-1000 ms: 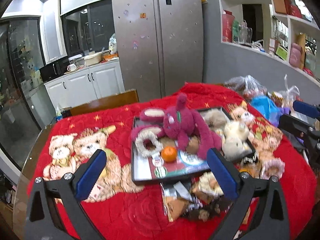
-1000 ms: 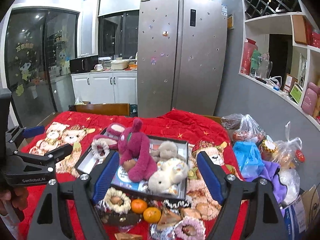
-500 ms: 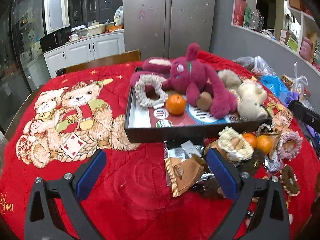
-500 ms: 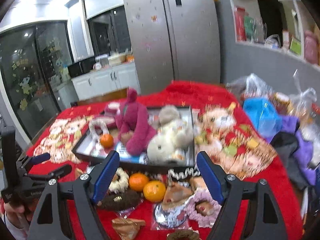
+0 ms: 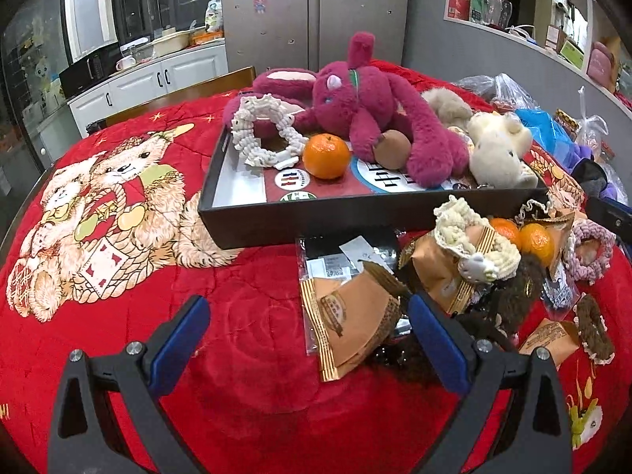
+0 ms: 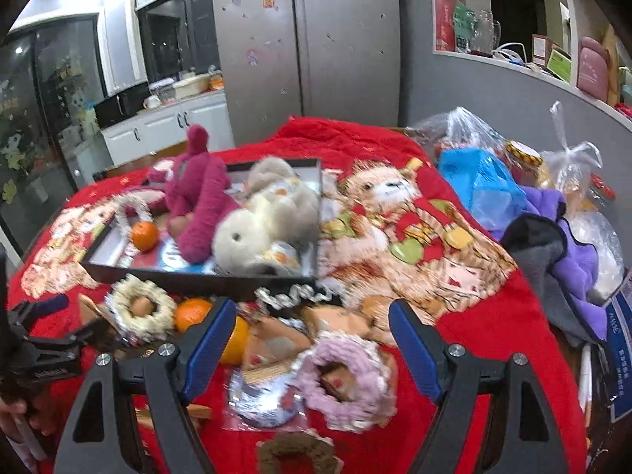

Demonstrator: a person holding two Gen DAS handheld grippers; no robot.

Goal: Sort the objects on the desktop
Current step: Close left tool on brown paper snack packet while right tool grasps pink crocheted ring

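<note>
A black tray (image 5: 300,219) (image 6: 189,280) on the red blanket holds a magenta plush rabbit (image 5: 367,106) (image 6: 199,197), a cream plush (image 5: 497,150) (image 6: 260,225), a white knitted ring (image 5: 260,134) and an orange (image 5: 327,156) (image 6: 144,235). In front of it lies a heap: tan snack packets (image 5: 351,316), a cream knitted ring (image 5: 474,237) (image 6: 140,310), two oranges (image 5: 531,239), a pink knitted ring (image 6: 347,375) (image 5: 590,251). My left gripper (image 5: 308,335) hangs open over the packets. My right gripper (image 6: 312,339) is open above the pink ring, holding nothing.
Plastic bags (image 6: 478,185), a purple cloth (image 6: 568,237) and a dark cloth (image 6: 533,241) crowd the table's right side. A brown knitted ring (image 6: 296,454) (image 5: 592,330) lies at the near edge. A fridge (image 6: 308,39) and a chair back (image 5: 177,96) stand behind.
Both grippers have sunk toward the table and tipped downward; the tray and heap now loom closer. Jaws keep the same width. Nothing was picked up.
</note>
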